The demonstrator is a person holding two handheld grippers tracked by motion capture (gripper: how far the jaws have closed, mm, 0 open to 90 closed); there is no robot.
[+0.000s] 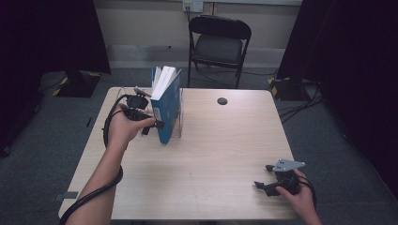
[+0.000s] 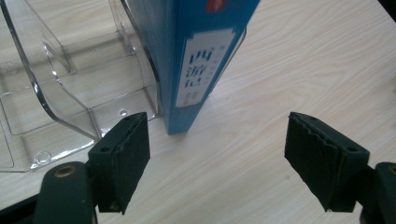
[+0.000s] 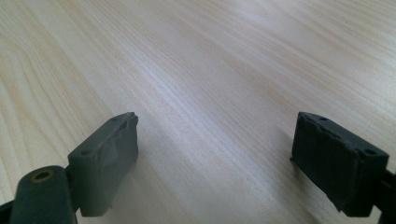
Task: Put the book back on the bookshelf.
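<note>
book (image 2: 196,60) upright in clear rack (image 2: 56,102), just ahead of wide-open left gripper (image 2: 217,154); right gripper (image 3: 215,158) open over bare table (image 3: 210,60).

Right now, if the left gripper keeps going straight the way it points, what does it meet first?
Probably the spine of the upright blue book, dead ahead between the open jaws of the left gripper. The clear plastic rack sits just left of that line; depth is uncertain.
</note>
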